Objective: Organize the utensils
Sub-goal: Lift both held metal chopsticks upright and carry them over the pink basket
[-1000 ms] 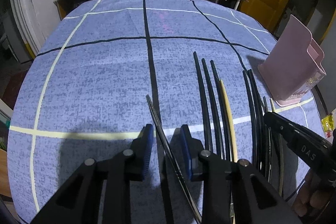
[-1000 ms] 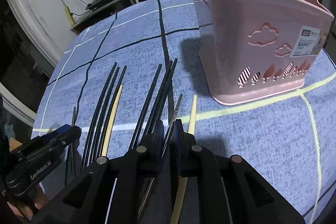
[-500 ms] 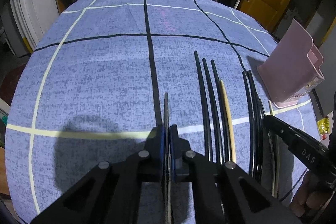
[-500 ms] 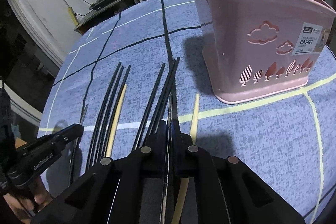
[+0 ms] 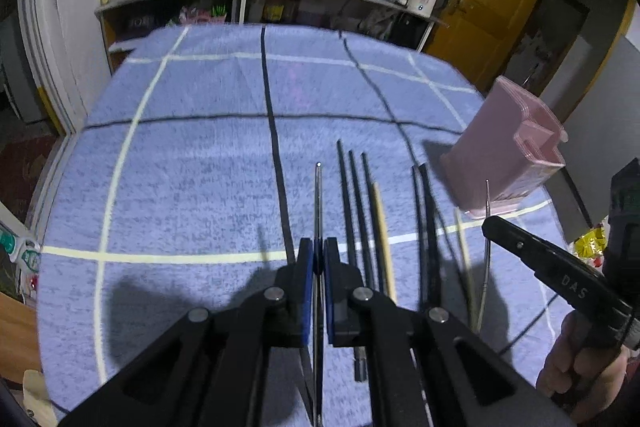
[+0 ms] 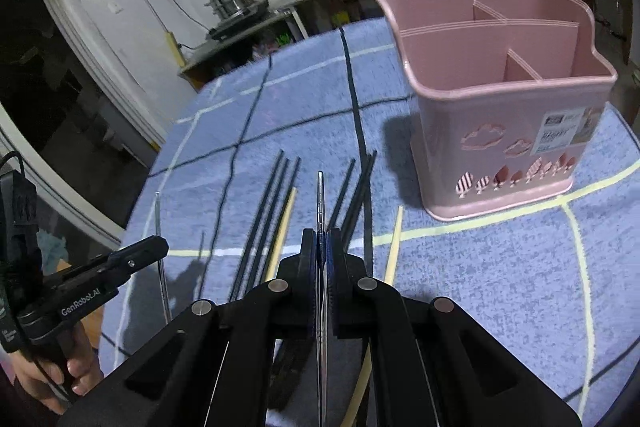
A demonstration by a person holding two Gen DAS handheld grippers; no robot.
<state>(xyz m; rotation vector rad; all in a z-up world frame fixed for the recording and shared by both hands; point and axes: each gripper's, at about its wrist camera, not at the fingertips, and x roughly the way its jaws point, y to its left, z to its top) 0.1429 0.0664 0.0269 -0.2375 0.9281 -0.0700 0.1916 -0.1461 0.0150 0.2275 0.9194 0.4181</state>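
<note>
— Where is the left gripper [image 5: 319,259]?

— Above the blue checked tablecloth [image 5: 192,187], its blue pads clamped tight on a thin silver metal chopstick [image 5: 318,203] that points straight ahead between them.

— And the right gripper [image 6: 321,247]?

— Closed just the same on a second silver metal chopstick [image 6: 320,199] — the black chopsticks [image 6: 268,211] and pale wooden chopsticks [image 6: 282,231] lie on the cloth below, the pink plastic divided basket [image 6: 500,131] standing near, ahead to the right.

"DAS" on right gripper [image 5: 486,225], "GenRobot.AI" on left gripper [image 6: 160,247] (basket label unreadable)
</note>
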